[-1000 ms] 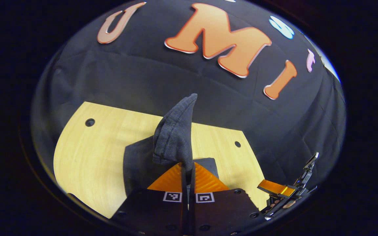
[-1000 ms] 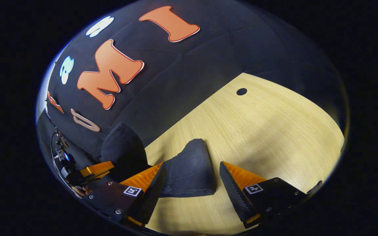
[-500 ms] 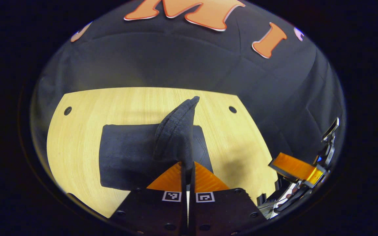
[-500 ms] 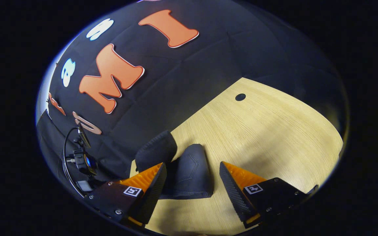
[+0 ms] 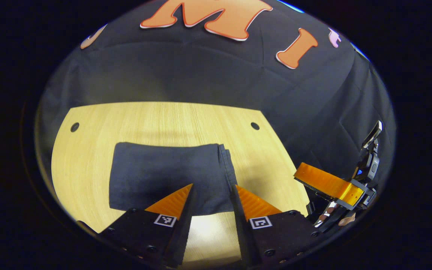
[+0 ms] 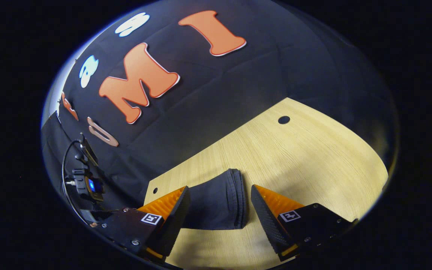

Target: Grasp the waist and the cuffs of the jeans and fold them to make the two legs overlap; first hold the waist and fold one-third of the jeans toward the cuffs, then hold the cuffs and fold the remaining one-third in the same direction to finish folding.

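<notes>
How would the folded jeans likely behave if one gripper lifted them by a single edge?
The jeans would probably sag and unfold: stacked layer edges look loose, not fastened. Lying flat on the wooden table, they shouldn't roll, and pushing would likely bunch them.

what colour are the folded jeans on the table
Dark charcoal, nearly black. The folded jeans show it best in the left gripper view, against the light wooden table.

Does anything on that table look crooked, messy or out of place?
Nothing stands out. The jeans lie flat on the wooden table as a tidy folded bundle, layered edges stacked evenly at one end. Both grippers are open, touching nothing.
</notes>
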